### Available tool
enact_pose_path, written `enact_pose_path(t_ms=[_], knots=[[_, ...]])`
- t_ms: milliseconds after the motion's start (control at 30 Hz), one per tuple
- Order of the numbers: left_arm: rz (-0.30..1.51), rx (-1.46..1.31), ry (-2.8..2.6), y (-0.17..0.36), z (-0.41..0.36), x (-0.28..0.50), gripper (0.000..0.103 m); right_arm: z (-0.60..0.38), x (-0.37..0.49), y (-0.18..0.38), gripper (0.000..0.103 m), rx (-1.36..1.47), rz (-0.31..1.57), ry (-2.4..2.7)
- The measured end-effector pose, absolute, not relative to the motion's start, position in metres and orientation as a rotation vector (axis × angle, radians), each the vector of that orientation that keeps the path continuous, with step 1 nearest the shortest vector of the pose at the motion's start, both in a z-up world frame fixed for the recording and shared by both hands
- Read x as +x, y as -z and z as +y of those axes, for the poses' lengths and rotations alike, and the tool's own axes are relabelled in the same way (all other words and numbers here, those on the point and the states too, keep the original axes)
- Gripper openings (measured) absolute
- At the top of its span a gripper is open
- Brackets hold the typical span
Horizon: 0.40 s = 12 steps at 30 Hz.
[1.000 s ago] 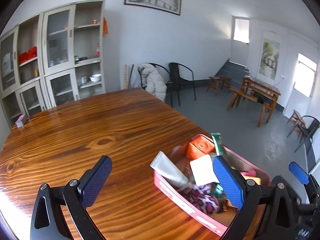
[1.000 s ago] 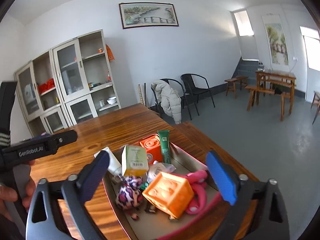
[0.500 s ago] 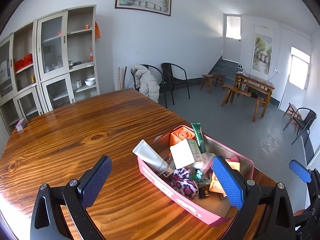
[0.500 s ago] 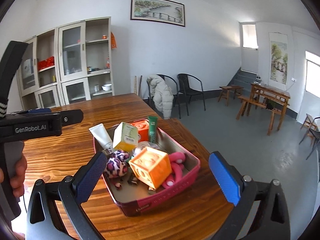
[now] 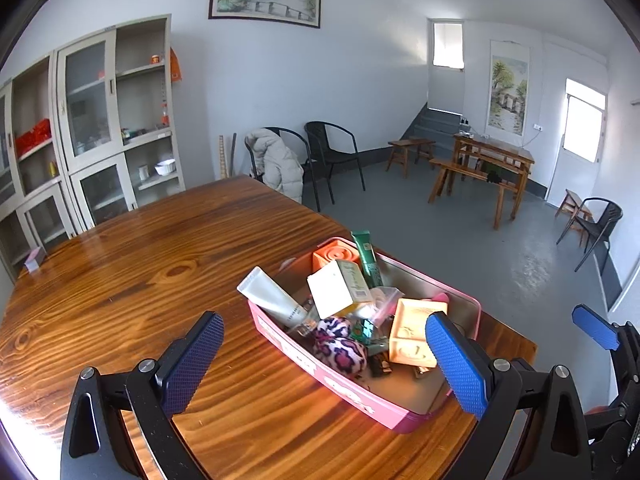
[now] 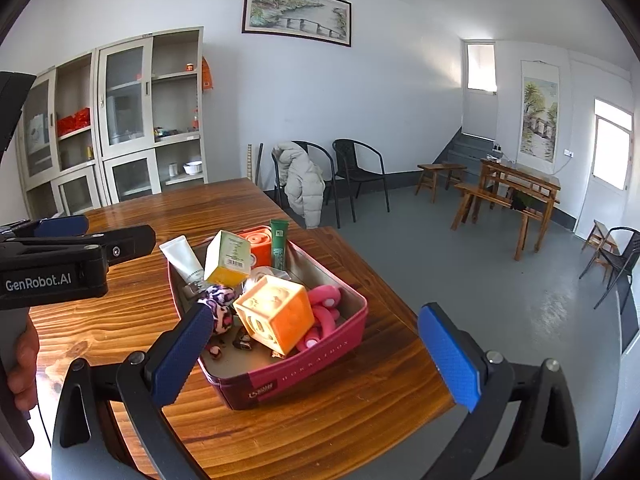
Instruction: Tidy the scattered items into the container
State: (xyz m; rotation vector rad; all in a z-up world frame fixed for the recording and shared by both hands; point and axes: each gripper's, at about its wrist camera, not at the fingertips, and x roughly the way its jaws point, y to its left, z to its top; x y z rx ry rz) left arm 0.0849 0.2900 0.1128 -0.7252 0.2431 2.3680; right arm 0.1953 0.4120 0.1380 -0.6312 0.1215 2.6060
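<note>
Each tool [image 6: 316,348] has black arms, silver screws, blue textured pads [image 6: 448,354]; one reads "GenRobot.AI".

The left gripper [image 5: 324,360] hovers with its jaws spread wide and nothing between its blue pads [image 5: 192,362], reaching forward above the near edge of the table [image 5: 120,272]. Seen from the right wrist, its black body points in from the left, and the person's hand [image 6: 22,364] wraps the grip below it. The right gripper [image 6: 316,356] also stands wide open and empty, its two fingers [image 6: 450,354] angled outward over the table's near right corner. Both grippers sit side by side, the right one just beside the left.
</note>
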Motion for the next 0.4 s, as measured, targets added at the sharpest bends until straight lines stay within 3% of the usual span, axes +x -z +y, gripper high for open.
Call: enact_pose_path(t_ms=[400], knots=[[0.278,-0.715,-2.348,-0.1086,0.2863,0.0889,0.102,0.4032,0.1909,-0.1289,0.103,-0.681,0.145,-2.637]])
